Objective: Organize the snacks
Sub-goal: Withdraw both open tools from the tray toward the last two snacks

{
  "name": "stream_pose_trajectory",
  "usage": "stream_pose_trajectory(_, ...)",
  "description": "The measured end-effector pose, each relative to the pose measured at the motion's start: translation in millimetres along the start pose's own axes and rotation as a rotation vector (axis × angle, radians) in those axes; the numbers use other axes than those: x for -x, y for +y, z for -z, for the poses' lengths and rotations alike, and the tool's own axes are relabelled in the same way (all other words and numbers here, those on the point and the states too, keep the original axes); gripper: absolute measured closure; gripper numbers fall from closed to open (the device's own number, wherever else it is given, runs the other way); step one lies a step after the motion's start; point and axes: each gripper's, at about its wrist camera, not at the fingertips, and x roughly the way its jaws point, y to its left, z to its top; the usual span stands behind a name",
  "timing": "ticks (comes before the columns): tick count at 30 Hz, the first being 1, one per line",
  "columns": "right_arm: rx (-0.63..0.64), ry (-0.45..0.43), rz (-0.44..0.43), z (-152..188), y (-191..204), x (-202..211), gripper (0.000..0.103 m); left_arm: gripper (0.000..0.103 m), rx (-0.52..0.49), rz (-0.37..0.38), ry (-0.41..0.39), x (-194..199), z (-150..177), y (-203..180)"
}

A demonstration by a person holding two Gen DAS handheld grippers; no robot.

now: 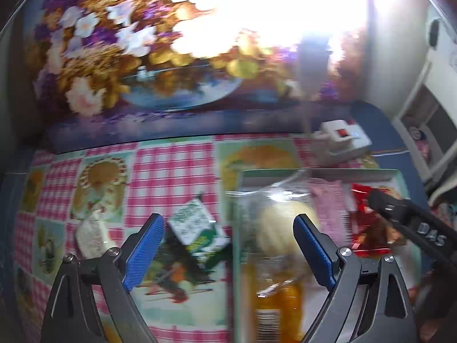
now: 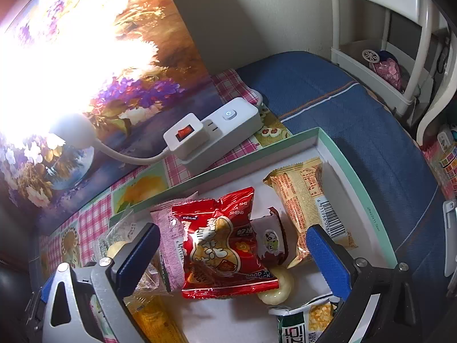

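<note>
Left wrist view first: motion blur smears most of what you see, and glare whites out the top of the flowered picture behind the desk. Your left claw stands wide with nothing between its blue pads. Beneath it, on the pink checked tablecloth, lie two loose snacks: a small green-and-white packet and a pale cream wrapped piece. To their right a clear bag of pale round pieces lies in the shallow mint-edged box; its print is unreadable. Your other tool's black arm covers part of a red packet there.

Right wrist view is sharper, though glare again blots the upper left. Your right claw is also spread wide, empty, above the box. In the box you can count one red peanut packet, one tan barcode-printed packet, one small brown wrapped sweet, one pink packet half hidden beneath the red one, one pale round candy, and one green-and-white corn packet cut off at the frame edge. One white power strip lies behind the box.
</note>
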Motion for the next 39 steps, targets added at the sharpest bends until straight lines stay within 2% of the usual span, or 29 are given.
stream_pose_trajectory(8, 0.035, 0.010, -0.003, 2.6, 8.9, -1.9, 0.000, 0.011, 0.097, -0.078, -0.002, -1.1, 2.0, 40.8)
stream_pose_trajectory(12, 0.056, 0.017, 0.003, 4.5, 14.3, -2.4, 0.000, 0.011, 0.114, -0.146, -0.006, -3.0, 2.2, 51.8)
stream_pose_trajectory(23, 0.148, -0.009, 0.002, 11.6, 48.6, 10.8, 0.000, 0.011, 0.176, -0.256, 0.017, -7.6, 5.9, 90.2)
stream_pose_trajectory(30, 0.224, -0.038, -0.023, 19.9, 80.1, 24.4, 0.000, 0.011, 0.235, -0.292, 0.014, 0.2, 7.3, 121.1)
stream_pose_trajectory(39, 0.320, -0.018, -0.051, 39.9, 123.5, 20.7, 0.000, 0.011, 0.324, -0.319, 0.020, 5.4, 14.7, 160.4)
